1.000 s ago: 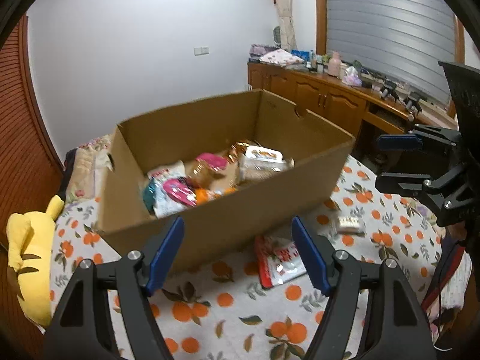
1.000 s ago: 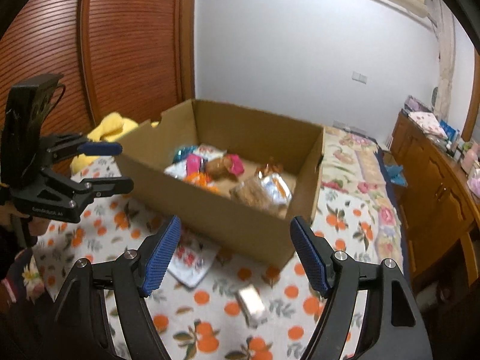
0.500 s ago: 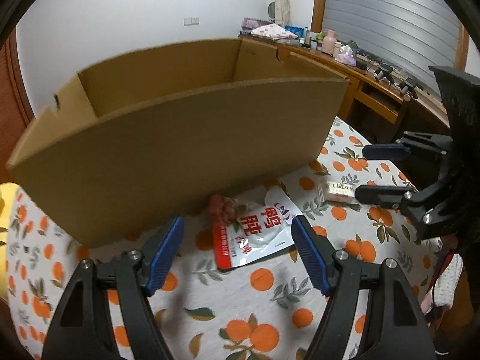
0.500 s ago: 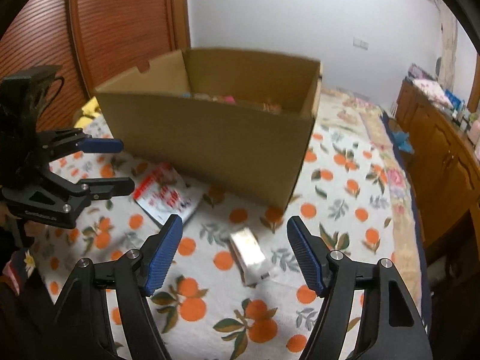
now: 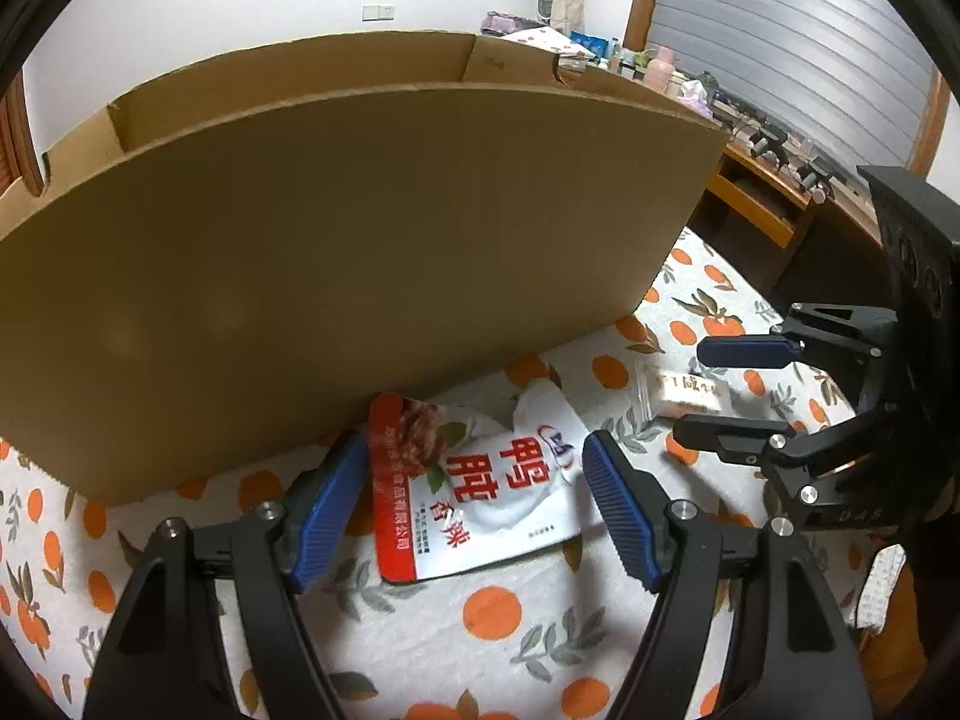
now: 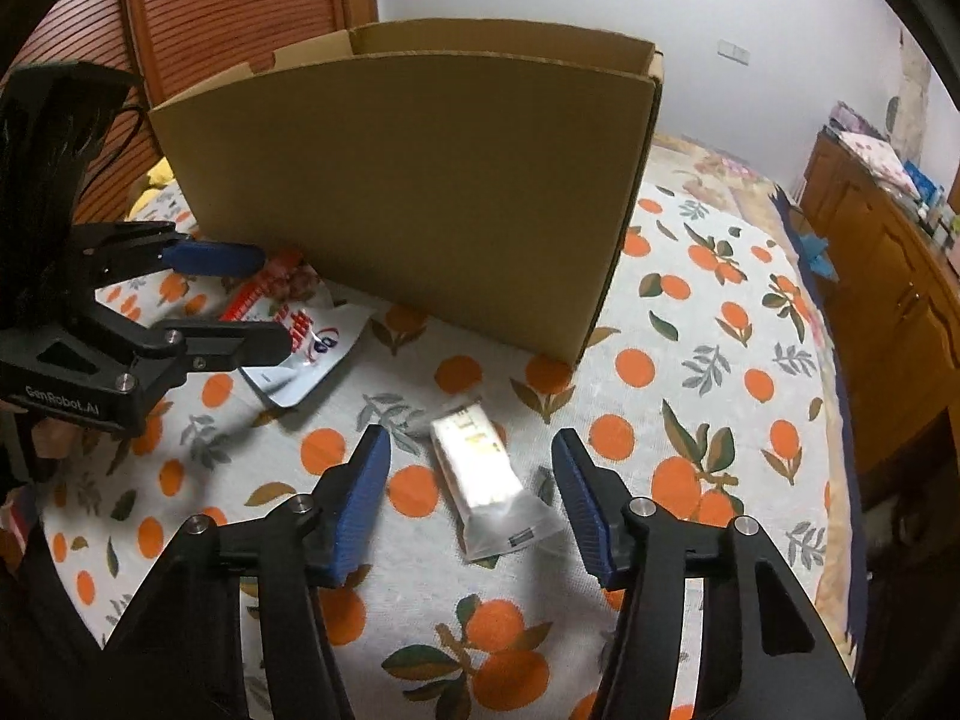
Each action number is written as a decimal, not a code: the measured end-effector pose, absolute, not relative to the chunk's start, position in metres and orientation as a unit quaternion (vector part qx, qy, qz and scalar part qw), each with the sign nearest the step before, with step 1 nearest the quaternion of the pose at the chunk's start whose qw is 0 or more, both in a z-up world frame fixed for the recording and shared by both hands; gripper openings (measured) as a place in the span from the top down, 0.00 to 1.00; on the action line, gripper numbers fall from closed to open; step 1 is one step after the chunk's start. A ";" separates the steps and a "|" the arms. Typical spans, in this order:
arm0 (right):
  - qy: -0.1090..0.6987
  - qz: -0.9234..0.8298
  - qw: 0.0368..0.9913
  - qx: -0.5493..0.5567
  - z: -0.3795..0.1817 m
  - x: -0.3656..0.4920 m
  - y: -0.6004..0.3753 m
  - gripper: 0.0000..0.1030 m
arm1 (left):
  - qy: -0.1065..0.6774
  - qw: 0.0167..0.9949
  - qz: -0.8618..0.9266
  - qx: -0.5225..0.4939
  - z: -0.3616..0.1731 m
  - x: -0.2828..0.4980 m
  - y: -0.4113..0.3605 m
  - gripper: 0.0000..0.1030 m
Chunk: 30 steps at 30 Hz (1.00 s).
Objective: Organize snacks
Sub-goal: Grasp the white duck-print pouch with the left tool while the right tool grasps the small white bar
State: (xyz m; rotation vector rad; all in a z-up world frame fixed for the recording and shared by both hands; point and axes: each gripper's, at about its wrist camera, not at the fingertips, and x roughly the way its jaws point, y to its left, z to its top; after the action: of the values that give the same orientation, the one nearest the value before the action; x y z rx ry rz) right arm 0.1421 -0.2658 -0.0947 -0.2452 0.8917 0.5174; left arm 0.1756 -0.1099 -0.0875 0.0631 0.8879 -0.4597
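Straddling the red-and-white pouch (image 5: 474,483), the left tool (image 5: 474,504) gapes empty; the right tool (image 6: 471,495) likewise gapes over the white bar (image 6: 489,483). Each should close squarely mid-packet.

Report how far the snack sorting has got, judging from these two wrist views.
Done: cannot tell; the brown cardboard box hides its inside. In hand: nothing gripped. The left hand-held gripper is open around the red-and-white foil snack pouch; the right hand-held gripper is open around the small white wrapped bar. Left: both lie on the orange-print cloth, unboxed.
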 end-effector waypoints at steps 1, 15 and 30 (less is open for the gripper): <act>0.428 0.245 0.862 -0.119 -0.096 0.142 -0.266 0.49 | 0.428 0.877 -0.217 0.032 -0.089 0.177 -0.110 0.28; 0.426 0.232 0.866 -0.123 -0.103 0.129 -0.263 0.69 | 0.432 0.879 -0.195 0.052 -0.100 0.175 -0.120 0.28; 0.414 0.235 0.873 -0.106 -0.107 0.129 -0.269 0.69 | 0.429 0.880 -0.201 0.039 -0.096 0.157 -0.102 0.73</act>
State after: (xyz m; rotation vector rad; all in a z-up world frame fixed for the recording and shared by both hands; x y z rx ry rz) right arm 0.1292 -0.2686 -0.1066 -0.2218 0.8658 0.4920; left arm 0.1571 -0.1024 -0.0959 0.0803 0.8937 -0.4186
